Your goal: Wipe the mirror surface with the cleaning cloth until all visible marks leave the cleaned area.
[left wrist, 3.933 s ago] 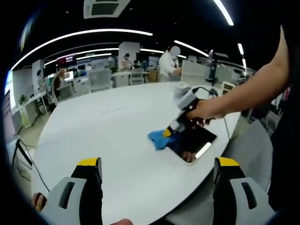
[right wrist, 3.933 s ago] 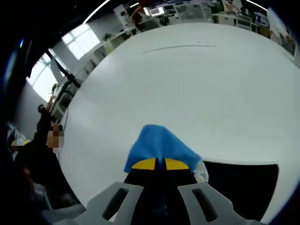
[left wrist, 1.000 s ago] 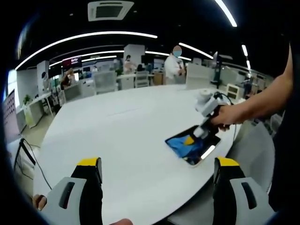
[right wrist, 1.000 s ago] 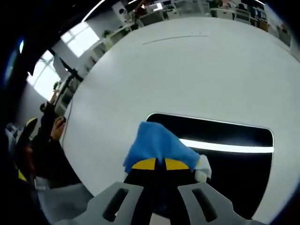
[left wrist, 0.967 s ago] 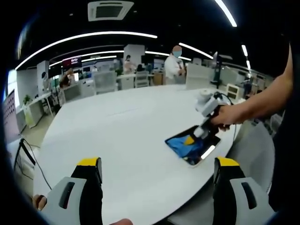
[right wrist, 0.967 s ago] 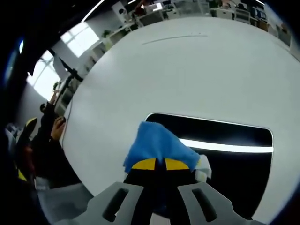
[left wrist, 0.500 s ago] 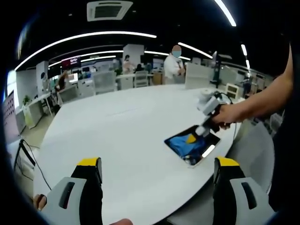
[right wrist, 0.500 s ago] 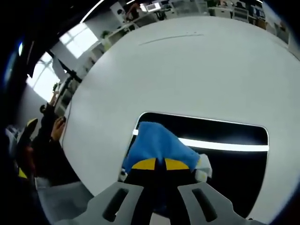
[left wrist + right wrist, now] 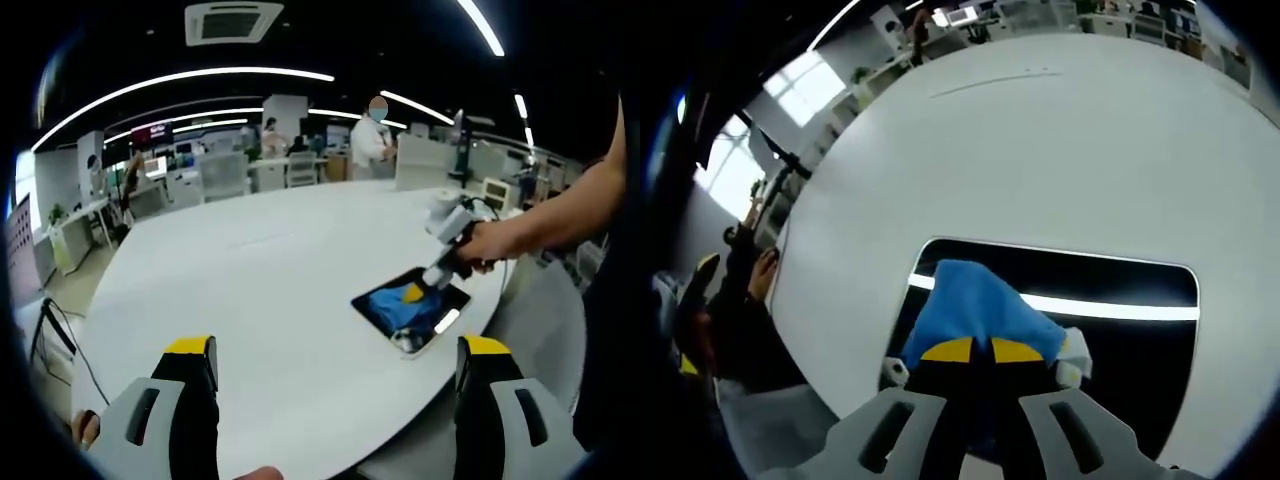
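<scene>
A dark rectangular mirror (image 9: 1120, 340) lies flat on the round white table (image 9: 1040, 150) and reflects a bright ceiling light strip. My right gripper (image 9: 982, 350) is shut on a blue cleaning cloth (image 9: 975, 305), which is pressed onto the mirror near one of its short ends. In the left gripper view the mirror (image 9: 380, 300) sits near the table's right edge, with the blue cloth (image 9: 410, 312) on it under my right gripper (image 9: 412, 293), held by a person's hand. My left gripper (image 9: 335, 350) is open, well back from the mirror and holding nothing.
The white table (image 9: 250, 280) stretches wide to the left and far side of the mirror. A cable (image 9: 50, 330) hangs off its left edge. People, desks and chairs stand in the office behind. A seated person (image 9: 720, 330) is beside the table.
The right gripper has slid the cloth from the table just off the mirror's end onto the mirror, then further along its surface. The left gripper has stayed put and open.
</scene>
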A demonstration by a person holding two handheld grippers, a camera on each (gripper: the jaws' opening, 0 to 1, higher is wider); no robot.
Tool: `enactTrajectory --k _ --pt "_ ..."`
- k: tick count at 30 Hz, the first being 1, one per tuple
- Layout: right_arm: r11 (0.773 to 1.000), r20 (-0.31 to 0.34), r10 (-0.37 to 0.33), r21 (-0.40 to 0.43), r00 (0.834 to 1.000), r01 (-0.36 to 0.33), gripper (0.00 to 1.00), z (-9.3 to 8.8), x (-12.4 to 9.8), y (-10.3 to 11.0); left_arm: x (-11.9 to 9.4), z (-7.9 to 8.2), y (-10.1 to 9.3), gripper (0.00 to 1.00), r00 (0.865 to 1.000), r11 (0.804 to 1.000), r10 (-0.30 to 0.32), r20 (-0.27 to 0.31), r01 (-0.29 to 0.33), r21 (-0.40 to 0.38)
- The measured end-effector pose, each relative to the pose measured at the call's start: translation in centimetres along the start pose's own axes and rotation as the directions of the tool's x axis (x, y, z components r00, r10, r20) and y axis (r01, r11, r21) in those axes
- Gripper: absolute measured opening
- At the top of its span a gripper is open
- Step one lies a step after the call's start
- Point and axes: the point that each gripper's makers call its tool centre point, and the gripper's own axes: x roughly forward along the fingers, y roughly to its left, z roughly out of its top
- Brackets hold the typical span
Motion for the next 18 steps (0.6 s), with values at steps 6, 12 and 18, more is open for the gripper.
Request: enactTrajectory --k 6,12,18 --pt "1.000 0.005 -0.002 0.005 1.000 0.002 0.00 -0.1 -0.2 -0.6 0.1 0.1 -0.1 1.00 1.000 1.000 -0.003 -0.002 0.003 0.004" --pt "1.000 0.007 -0.003 0.012 1.000 0.003 0.00 -0.1 -0.5 -1.1 0.2 0.2 -0.1 1.00 1.000 1.000 -0.007 -0.003 0.007 0.010" --pt "1.000 0.008 -0.008 0.016 1.000 0.008 0.00 -0.2 -0.8 -1.6 0.3 0.3 -0.2 1.00 1.000 1.000 -0.011 -0.006 0.012 0.016"
